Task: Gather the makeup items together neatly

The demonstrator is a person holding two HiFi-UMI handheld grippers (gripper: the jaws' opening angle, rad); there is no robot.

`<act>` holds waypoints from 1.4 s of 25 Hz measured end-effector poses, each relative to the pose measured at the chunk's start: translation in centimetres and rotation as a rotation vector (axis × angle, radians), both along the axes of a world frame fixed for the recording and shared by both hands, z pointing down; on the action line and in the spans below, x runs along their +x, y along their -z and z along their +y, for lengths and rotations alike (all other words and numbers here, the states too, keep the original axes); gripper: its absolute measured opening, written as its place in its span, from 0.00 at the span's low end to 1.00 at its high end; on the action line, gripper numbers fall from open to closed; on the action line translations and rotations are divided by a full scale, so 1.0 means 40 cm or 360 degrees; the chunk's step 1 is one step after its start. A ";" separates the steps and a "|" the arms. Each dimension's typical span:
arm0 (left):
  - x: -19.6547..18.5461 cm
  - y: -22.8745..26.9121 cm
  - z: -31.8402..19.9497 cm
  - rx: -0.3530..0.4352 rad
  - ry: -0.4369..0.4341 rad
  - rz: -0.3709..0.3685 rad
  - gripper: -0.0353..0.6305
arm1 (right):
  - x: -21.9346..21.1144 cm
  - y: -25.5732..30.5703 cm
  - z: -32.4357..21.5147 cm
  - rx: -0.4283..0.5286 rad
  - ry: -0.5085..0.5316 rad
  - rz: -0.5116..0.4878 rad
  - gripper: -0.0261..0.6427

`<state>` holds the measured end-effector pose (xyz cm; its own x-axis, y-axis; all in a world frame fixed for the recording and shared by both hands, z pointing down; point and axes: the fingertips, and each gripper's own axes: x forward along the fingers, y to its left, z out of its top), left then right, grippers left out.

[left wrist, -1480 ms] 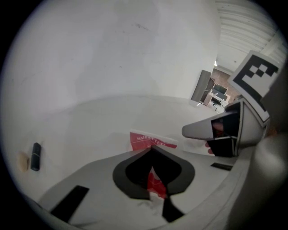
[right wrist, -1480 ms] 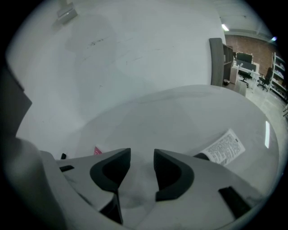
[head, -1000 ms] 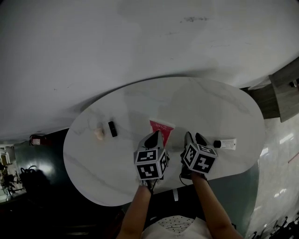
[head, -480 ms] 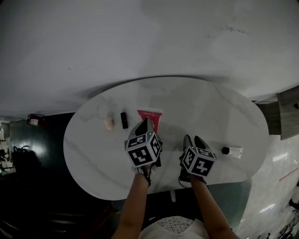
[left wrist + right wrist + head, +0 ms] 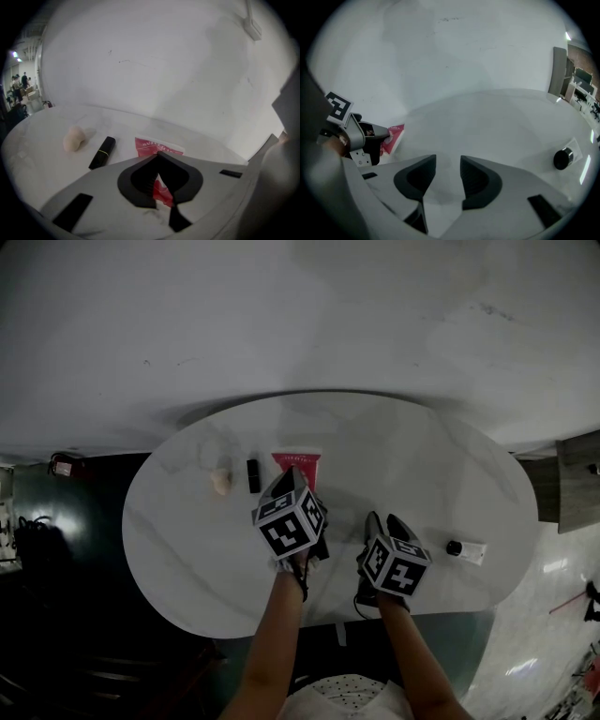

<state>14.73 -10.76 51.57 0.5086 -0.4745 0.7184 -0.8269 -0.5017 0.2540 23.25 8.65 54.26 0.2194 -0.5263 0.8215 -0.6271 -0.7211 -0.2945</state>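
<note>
Between left gripper [image 5: 159, 182] jaws: red packet [image 5: 157, 146], pinched by thin edge, may slip out. Just left of that gripper: black lipstick [image 5: 102, 152], may roll if bumped. Right gripper [image 5: 443, 174] spread, empty.

The table [image 5: 187, 549] is white with faint grey marbling. The sachet [image 5: 157, 146] is red with pale lettering, the lipstick [image 5: 102, 153] black with a thin yellowish ring, the sponge [image 5: 73, 139] beige, and the tube [image 5: 469, 550] white with a black cap. The left gripper [image 5: 158, 161] and right gripper [image 5: 447, 161] are grey with black pads, and their cubes [image 5: 289, 526] bear black-and-white square markers.
</note>
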 end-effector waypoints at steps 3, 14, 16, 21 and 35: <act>-0.004 -0.012 -0.012 -0.0002 0.0020 -0.0012 0.11 | -0.003 -0.003 -0.002 -0.0009 0.0004 0.0000 0.32; -0.004 -0.035 -0.021 0.0025 0.0075 -0.0041 0.11 | 0.005 -0.011 -0.004 -0.0015 -0.0014 -0.0008 0.31; -0.005 -0.034 -0.021 0.0023 0.0080 -0.0040 0.11 | 0.004 -0.013 -0.004 -0.0017 -0.0013 -0.0010 0.32; -0.008 -0.033 -0.020 0.0013 0.0084 -0.0035 0.12 | 0.006 -0.014 -0.008 -0.0015 -0.0008 -0.0011 0.32; -0.008 -0.016 -0.019 0.0044 0.0047 -0.0054 0.22 | 0.006 -0.001 -0.004 -0.0005 -0.0013 0.0015 0.32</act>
